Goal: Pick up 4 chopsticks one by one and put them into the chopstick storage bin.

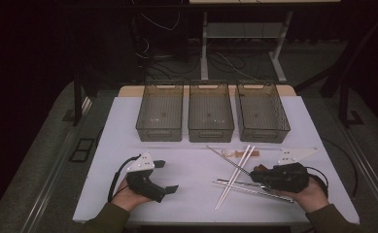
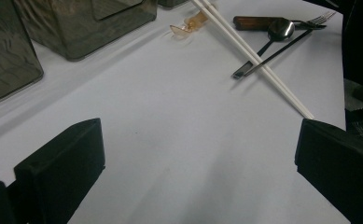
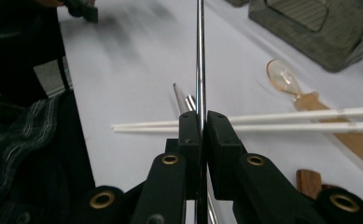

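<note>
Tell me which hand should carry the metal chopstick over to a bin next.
Right. The right tongs are already shut on the metal chopstick. The left tongs are open over bare table, away from the utensils. The bins stand beyond both.

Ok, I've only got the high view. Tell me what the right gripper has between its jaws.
Observer: The right gripper is shut on a metal chopstick, pinched at the jaw tips.
Operator: Now report the left one.
Observer: The left gripper is wide open, with nothing between its jaws.
Operator: Identify the brownish thing by the white chopsticks.
Observer: It's a clear amber spoon, lying flat just beyond the white chopsticks.
</note>
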A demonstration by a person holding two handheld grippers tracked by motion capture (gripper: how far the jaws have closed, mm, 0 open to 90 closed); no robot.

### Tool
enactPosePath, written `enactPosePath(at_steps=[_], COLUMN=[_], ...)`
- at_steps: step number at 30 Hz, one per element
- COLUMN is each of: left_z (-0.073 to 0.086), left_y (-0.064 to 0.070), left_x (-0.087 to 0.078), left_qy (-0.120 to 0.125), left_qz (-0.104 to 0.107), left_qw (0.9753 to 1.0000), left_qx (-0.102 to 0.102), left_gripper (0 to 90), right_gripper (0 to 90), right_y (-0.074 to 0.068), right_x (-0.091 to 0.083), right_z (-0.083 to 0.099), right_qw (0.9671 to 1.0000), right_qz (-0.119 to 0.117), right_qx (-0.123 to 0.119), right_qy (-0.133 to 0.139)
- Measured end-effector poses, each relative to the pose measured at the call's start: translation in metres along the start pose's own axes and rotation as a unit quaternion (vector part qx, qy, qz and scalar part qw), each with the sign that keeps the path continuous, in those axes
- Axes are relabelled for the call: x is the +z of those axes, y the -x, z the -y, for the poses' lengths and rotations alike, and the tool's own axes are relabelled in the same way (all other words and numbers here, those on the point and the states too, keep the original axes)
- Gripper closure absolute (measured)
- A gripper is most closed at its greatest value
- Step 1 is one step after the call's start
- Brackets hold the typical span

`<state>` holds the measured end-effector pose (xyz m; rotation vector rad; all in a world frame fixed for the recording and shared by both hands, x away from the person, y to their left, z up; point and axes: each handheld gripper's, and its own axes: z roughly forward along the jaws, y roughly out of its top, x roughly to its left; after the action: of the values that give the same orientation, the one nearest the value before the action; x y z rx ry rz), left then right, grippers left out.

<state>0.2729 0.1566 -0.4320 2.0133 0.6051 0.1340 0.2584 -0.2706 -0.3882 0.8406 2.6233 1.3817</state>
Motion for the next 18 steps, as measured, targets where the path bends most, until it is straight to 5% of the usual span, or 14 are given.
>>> enactPosePath(at_steps=[18], left_z=[0.002], left_y=[-0.003], left_x=[-0.001], left_qy=[0.006], left_qz=[-0.016], left_qw=[0.9998], left_qx=[-0.012], left_gripper=[0.0], right_gripper=[85.1], right_y=[0.021], right_x=[0.014], right_z=[-0.035], right_qw=[0.998], right_qz=[0.043], right_qx=[0.034], right_qy=[0.032])
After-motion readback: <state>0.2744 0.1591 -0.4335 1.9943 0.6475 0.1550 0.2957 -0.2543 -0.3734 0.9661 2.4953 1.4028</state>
